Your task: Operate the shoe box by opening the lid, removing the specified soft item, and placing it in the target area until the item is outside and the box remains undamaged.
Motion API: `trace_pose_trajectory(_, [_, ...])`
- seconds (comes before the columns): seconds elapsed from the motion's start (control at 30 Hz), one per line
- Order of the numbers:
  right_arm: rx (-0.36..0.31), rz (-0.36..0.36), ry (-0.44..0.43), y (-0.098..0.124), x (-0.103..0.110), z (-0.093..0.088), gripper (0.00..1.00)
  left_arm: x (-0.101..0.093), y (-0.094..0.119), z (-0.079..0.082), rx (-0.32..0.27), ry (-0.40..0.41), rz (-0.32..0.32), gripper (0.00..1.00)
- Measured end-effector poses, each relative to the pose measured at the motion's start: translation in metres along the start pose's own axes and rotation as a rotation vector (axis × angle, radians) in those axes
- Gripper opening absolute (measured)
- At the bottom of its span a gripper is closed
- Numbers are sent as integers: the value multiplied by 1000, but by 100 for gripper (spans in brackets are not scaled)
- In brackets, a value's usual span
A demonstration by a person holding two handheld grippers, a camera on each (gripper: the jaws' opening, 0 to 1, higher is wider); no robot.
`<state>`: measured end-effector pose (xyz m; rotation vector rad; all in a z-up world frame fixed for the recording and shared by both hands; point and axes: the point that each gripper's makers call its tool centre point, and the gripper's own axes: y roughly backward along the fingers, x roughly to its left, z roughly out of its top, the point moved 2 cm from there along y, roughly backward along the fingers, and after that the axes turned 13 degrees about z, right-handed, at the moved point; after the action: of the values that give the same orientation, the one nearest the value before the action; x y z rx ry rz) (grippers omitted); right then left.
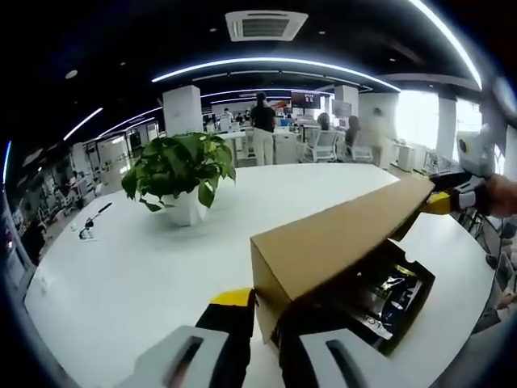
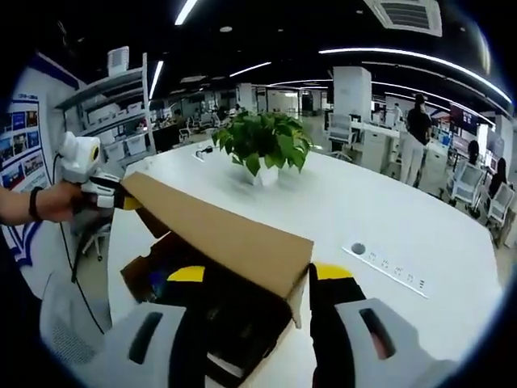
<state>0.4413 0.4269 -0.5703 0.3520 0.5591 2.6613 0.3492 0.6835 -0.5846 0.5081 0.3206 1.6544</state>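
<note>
Two hand-held grippers engaged | left hand-held gripper (image 1: 257, 323) clamps one lid (image 1: 339, 238) corner | right hand-held gripper (image 2: 300, 295) clamps opposite corner | lid raised over shoe box (image 1: 404, 295) | box on white table (image 1: 145, 259) | plant (image 1: 179, 170) behind

Each view is looking close along the raised lid (image 1: 339, 234) (image 2: 218, 230) from opposite ends of the box, both sharing the plant (image 1: 179, 166) (image 2: 262, 141) and white table (image 1: 121, 275) (image 2: 388, 218).
</note>
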Motion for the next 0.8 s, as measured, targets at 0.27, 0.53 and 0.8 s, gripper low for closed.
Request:
trace_pose_trajectory(0.27, [-16, -56, -80, 3, -21, -10, 18, 2, -4, 1, -18, 0, -8, 9])
trace_pose_trajectory(0.53, [-44, -84, -134, 3, -29, -14, 7, 4, -8, 3, -23, 0, -7, 9])
trace_pose_trajectory(0.8, [-29, -109, -169, -5, -39, -22, 4, 5, -16, -10, 5, 6, -28, 6])
